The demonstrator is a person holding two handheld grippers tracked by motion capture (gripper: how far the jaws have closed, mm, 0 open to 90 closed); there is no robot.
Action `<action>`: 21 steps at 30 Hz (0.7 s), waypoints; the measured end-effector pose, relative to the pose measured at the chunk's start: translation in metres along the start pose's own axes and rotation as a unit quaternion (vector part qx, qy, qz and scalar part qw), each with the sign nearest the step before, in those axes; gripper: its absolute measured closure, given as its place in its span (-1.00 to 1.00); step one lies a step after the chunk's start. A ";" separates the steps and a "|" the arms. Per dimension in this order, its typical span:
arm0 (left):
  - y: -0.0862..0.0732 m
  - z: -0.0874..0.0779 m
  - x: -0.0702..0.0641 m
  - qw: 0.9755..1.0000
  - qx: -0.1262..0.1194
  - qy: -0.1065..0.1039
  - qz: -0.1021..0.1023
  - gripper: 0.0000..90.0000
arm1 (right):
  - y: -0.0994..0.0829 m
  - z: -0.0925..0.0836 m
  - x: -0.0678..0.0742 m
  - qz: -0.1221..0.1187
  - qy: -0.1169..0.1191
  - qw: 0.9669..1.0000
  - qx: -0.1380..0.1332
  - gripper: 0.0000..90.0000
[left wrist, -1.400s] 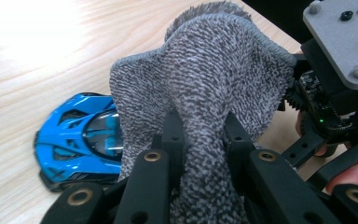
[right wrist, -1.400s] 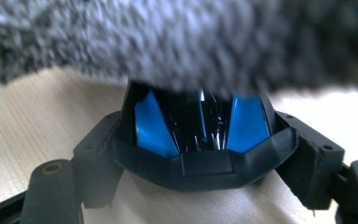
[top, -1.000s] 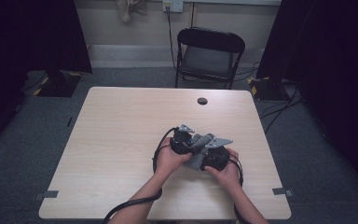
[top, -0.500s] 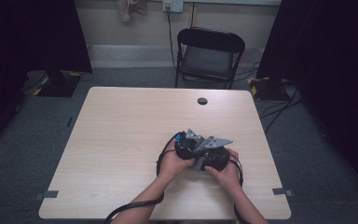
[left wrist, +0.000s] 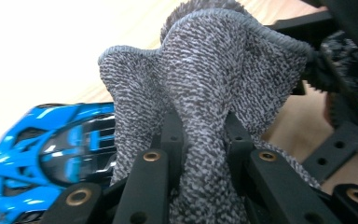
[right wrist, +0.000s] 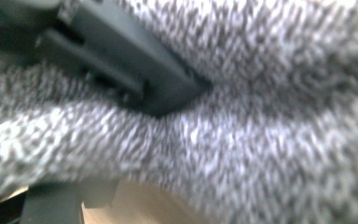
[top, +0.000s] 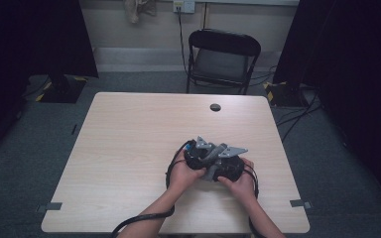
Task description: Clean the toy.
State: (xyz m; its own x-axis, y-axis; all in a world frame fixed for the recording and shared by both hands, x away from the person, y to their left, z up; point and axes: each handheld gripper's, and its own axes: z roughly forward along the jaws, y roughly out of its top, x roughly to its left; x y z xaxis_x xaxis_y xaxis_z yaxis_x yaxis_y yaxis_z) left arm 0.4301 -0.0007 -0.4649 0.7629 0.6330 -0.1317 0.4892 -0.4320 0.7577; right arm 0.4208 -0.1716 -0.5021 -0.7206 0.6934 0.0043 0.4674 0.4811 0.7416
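— Where did we have the grey knitted sock [left wrist: 205, 93]?

— Pinched in the left gripper [left wrist: 200, 135], jaws clenched on a fold, a blue toy car [left wrist: 51, 149] at nine o'clock beside it.

— And the right gripper [top: 225, 168]?

— Pressed into the sock; whether it gripped we couldn't tell. Since a second earlier both hands had barely shifted on the table [top: 129, 148], so we judged the sock not yet over the car.

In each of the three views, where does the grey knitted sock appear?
High view: the grey knitted sock lies right of the centre of the table, between the two grippers.
Left gripper view: it rises in the middle, pinched by the left gripper, beside a blue toy car.
Right gripper view: its knit covers most of the picture, very close and blurred.
Shared landmark: the light wooden tabletop.
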 end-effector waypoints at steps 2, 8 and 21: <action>0.001 -0.001 0.002 1.000 0.004 0.002 -0.001 0.68 | 0.000 0.000 0.000 0.000 0.000 1.000 0.000 -0.47; 0.004 -0.003 0.012 1.000 0.004 0.011 -0.019 0.68 | 0.000 0.000 0.000 0.000 0.000 1.000 0.000 -0.47; 0.004 -0.011 0.045 0.998 0.021 0.056 -0.033 0.68 | 0.000 0.000 0.000 0.000 0.000 1.000 0.000 -0.47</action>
State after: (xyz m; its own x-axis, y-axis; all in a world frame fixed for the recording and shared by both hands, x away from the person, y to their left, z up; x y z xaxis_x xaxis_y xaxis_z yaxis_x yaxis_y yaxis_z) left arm 0.4615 0.0332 -0.4607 0.6776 0.7275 -0.1076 0.5561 -0.4110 0.7224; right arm 0.4207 -0.1717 -0.5022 -0.7208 0.6931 0.0046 0.4671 0.4809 0.7420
